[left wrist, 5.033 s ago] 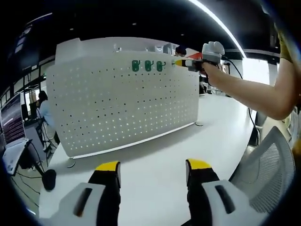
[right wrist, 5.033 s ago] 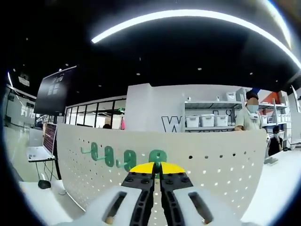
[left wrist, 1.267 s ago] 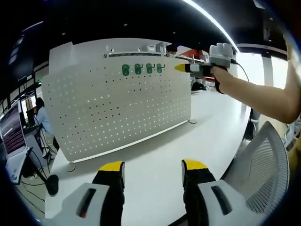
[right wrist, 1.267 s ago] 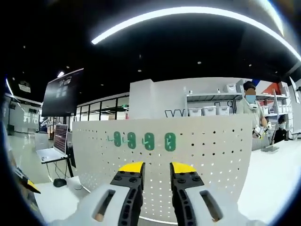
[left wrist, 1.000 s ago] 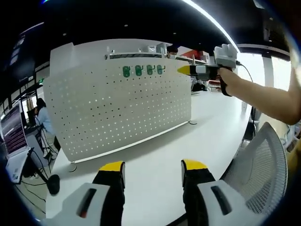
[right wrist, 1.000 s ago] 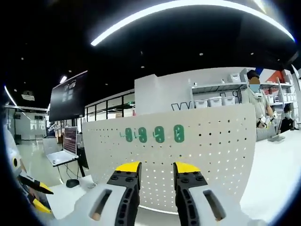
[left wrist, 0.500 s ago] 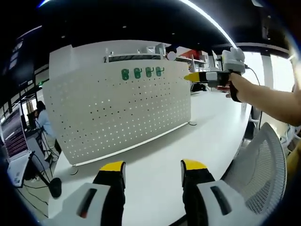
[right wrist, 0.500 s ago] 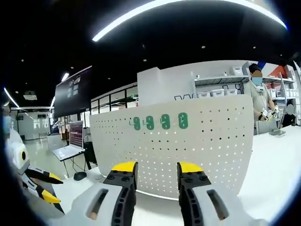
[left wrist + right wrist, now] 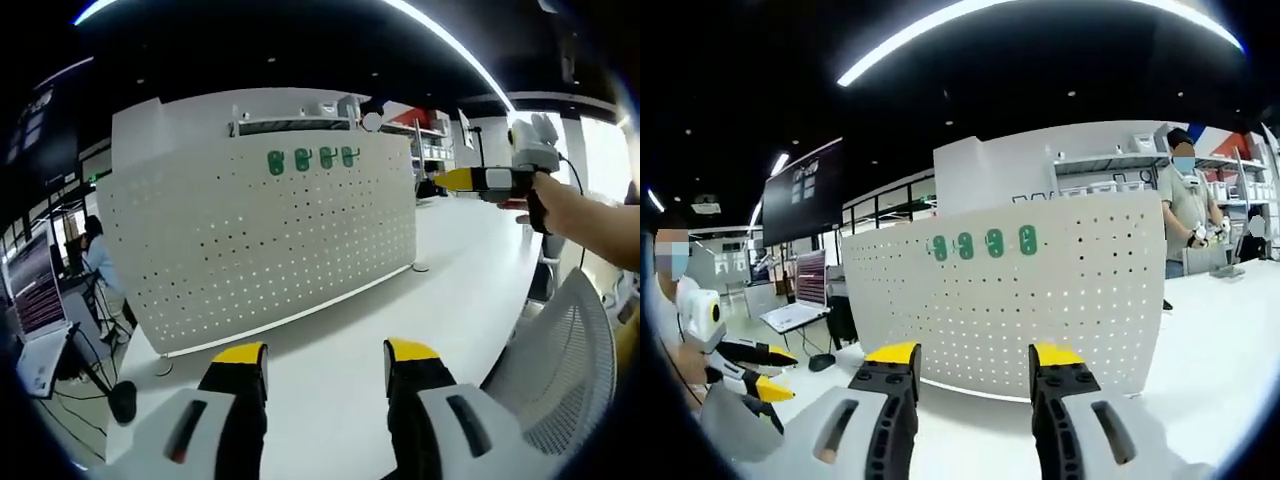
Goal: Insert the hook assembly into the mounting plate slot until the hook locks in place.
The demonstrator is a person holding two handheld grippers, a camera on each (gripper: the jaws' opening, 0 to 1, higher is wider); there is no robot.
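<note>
Four green hooks [image 9: 310, 160] sit near the top edge of the white pegboard [image 9: 260, 240], standing on bare tabletop [image 9: 400, 320]; left claw [image 9: 325, 357] and right claw [image 9: 973, 357] hover before it, both agape, empty.

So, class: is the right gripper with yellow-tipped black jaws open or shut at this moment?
Open. In the right gripper view, the right gripper shows a wide gap between its yellow jaw tips, with the white perforated pegboard visible through it and nothing held.
</note>
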